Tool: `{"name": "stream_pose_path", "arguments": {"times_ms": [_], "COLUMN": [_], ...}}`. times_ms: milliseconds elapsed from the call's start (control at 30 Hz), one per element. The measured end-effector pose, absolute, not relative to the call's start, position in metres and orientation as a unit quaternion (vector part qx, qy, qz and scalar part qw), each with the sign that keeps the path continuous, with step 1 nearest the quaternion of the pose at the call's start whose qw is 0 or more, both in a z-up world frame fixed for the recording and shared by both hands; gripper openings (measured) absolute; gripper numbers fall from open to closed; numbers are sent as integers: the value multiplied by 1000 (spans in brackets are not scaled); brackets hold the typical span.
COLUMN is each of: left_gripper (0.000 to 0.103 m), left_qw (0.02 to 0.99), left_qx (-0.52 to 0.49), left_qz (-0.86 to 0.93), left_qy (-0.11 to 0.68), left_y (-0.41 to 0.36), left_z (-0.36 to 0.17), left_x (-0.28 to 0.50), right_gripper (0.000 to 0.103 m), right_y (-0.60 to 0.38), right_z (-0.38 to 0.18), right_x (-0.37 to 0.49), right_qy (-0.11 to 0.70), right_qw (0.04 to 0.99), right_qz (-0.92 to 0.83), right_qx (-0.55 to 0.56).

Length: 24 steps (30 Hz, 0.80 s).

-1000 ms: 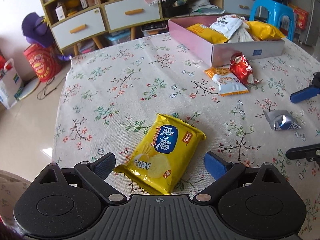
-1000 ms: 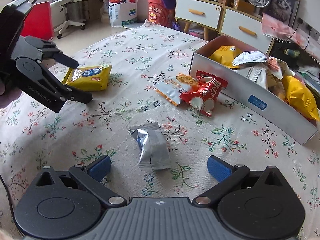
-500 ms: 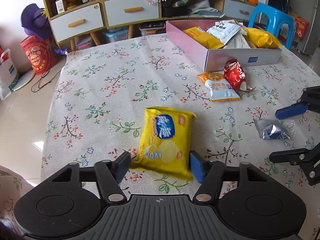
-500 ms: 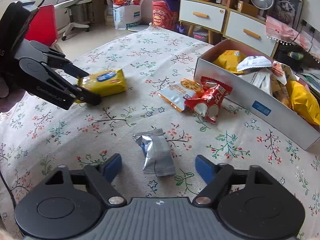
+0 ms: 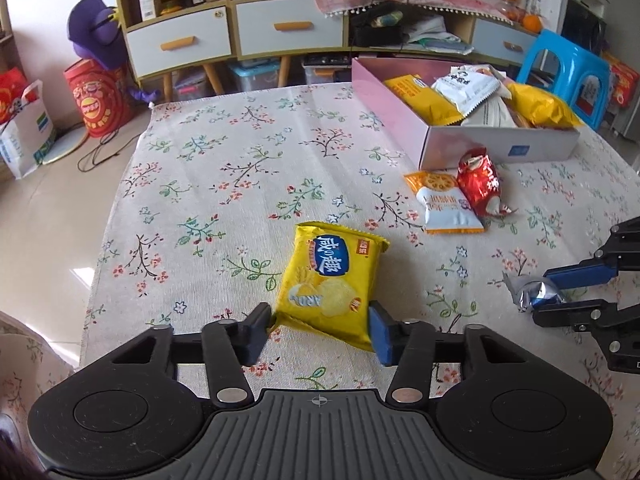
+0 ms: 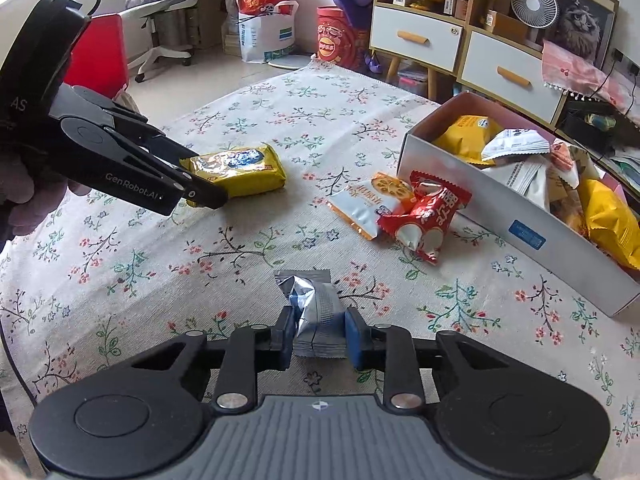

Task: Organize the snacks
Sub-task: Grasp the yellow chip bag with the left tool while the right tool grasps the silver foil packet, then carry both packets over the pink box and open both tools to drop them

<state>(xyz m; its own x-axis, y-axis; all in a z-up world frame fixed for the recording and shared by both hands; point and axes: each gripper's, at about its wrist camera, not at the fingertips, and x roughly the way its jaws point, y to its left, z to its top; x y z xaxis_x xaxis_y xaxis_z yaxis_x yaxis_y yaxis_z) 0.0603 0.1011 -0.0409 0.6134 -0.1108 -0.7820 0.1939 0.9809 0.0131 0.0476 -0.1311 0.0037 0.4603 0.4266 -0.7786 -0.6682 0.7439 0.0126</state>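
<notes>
On the flowered tablecloth lies a yellow snack packet (image 5: 332, 276) (image 6: 240, 168). My left gripper (image 5: 320, 334) (image 6: 204, 188) has its jaws closing on the packet's near end, and both pads touch its sides. My right gripper (image 6: 318, 338) (image 5: 560, 292) is shut on a crumpled silver packet (image 6: 316, 304) (image 5: 528, 290). A red packet (image 6: 424, 216) (image 5: 478, 184) and an orange-and-white packet (image 6: 360, 204) (image 5: 444, 204) lie beside a pink-white box (image 5: 500, 148) (image 6: 500, 216) that holds several snacks.
A cabinet with drawers (image 5: 180, 44) stands behind the table, and a blue stool (image 5: 568, 68) stands past the box. The table's left edge (image 5: 116, 200) drops to the floor. A red chair (image 6: 96, 52) stands beyond my left gripper.
Both pairs of jaws have closed in, the left onto the yellow packet and the right onto the silver one. The yellow packet has turned to lie straight between the left fingers.
</notes>
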Motion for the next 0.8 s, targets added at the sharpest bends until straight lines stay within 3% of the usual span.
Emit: {"name": "stream_pose_path", "arguments": {"times_ms": [300,500,567,700,800], "left_gripper": [48,70,71,69,49], "left_qw": [879,873,875,879,882], "left_qx": [48,77,78,74,53], "left_qz": [-113,-123,-120,-108,-102], "left_qy": [462,465,462,459,458], "left_y": [95,86,83,80,78], "left_z": [-45,-48,-49,-49,-46], "left_x": [63,67,71,79,82], "right_gripper": [14,14,14,14,14], "right_y": [-136,-135,-134,-133,-135], "right_z": [9,7,4,3,5], "right_x": [53,54,54,54,55], "right_qy": [399,404,406,407,406], "right_qw": [850,848,847,846,849], "right_qz": [314,312,311,309,305], "right_qx": [-141,-144,-148,-150,-148]}}
